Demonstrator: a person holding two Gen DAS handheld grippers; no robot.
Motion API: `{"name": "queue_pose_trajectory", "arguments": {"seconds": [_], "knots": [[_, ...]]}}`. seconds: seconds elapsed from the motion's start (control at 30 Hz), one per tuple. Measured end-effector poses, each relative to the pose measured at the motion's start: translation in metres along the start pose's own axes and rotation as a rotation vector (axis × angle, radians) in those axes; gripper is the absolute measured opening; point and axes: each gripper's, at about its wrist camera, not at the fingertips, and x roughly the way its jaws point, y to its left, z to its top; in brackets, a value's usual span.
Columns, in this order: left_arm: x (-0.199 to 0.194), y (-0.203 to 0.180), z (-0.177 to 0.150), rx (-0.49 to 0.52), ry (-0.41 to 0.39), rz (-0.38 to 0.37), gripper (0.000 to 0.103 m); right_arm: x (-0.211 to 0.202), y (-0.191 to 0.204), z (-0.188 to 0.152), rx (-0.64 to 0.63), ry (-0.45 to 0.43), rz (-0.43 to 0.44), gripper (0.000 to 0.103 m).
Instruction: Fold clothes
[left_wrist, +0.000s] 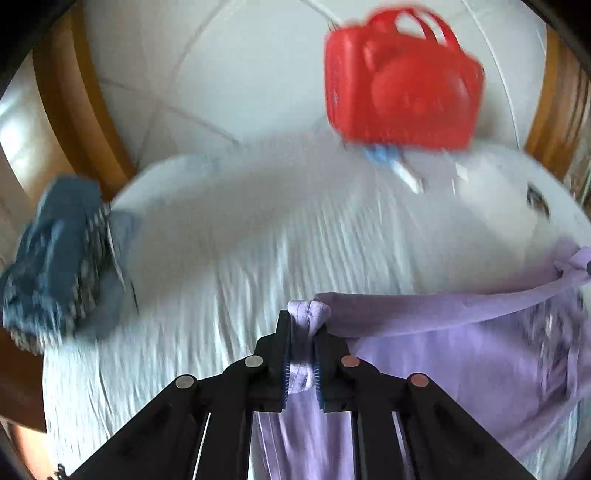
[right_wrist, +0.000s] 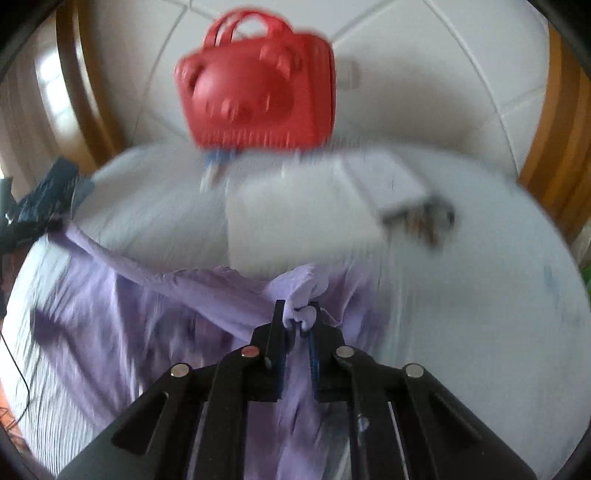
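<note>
Left wrist view, left gripper (left_wrist: 302, 354): your jaws are closed on a bunched corner of the lilac garment (left_wrist: 443, 354), which pokes out above the tips.
Left wrist view, garment: from your tongs its taut edge runs off to the right, with the body hanging below and right of them over the white bed (left_wrist: 258, 229).
Left wrist view, container: the red basket (left_wrist: 402, 81) sits far ahead and right of your tongs; its inside is not visible.
Left wrist view, other clothes: a blue pile (left_wrist: 62, 254) lies well left of the tongs.
Right wrist view, right gripper (right_wrist: 297, 347): your jaws pinch another bunched corner of the garment.
Right wrist view, garment: it drapes left and below your tongs.
Right wrist view, container: the basket is far ahead, slightly left; contents hidden.
Step advice: keep both grips firm and the top edge taut and level, I judge, before laying it flat.
</note>
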Motion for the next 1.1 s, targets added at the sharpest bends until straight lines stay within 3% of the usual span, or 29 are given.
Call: {"name": "queue_pose_trajectory", "arguments": {"seconds": [0.07,0.17,0.3,0.47,0.53,0.73,0.87,0.93,0.97,1.0,1.03,1.07,1.1], "knots": [[0.009,0.0,-0.026,-0.007,0.099,-0.026,0.013,0.008,-0.001,-0.031,0.047,0.104,0.031,0.014],[0.014,0.003,-0.06,-0.068,0.218,-0.094,0.016,0.007,-0.005,-0.063,0.107,0.19,0.028,0.032],[-0.011,0.012,-0.069,-0.13,0.199,-0.142,0.029,-0.02,-0.025,-0.071,0.189,0.165,0.034,0.058],[-0.052,0.033,-0.049,-0.207,0.087,-0.167,0.055,-0.043,-0.05,-0.05,0.28,0.102,0.047,0.059],[-0.052,0.04,-0.039,-0.228,0.086,-0.14,0.058,-0.039,-0.061,-0.039,0.321,0.106,0.051,0.059],[0.009,0.047,-0.027,-0.279,0.225,-0.129,0.058,0.005,-0.086,-0.004,0.436,0.178,0.087,0.059],[0.037,0.04,-0.031,-0.272,0.292,-0.146,0.058,0.034,-0.084,0.013,0.439,0.227,0.109,0.059],[0.038,0.035,-0.03,-0.256,0.283,-0.146,0.059,0.05,-0.079,0.02,0.422,0.257,0.105,0.063],[0.038,0.033,-0.029,-0.246,0.284,-0.157,0.057,0.057,-0.077,0.022,0.407,0.275,0.088,0.074],[0.036,0.029,-0.028,-0.228,0.278,-0.156,0.046,0.064,-0.073,0.023,0.39,0.295,0.069,0.076],[0.036,0.023,-0.026,-0.191,0.275,-0.145,0.012,0.072,-0.067,0.025,0.362,0.317,0.068,0.074],[0.035,0.017,-0.023,-0.15,0.273,-0.108,0.005,0.076,-0.058,0.027,0.306,0.332,0.064,0.045],[0.035,0.013,-0.02,-0.122,0.26,-0.078,0.005,0.078,-0.043,0.032,0.198,0.337,0.015,0.005]]}}
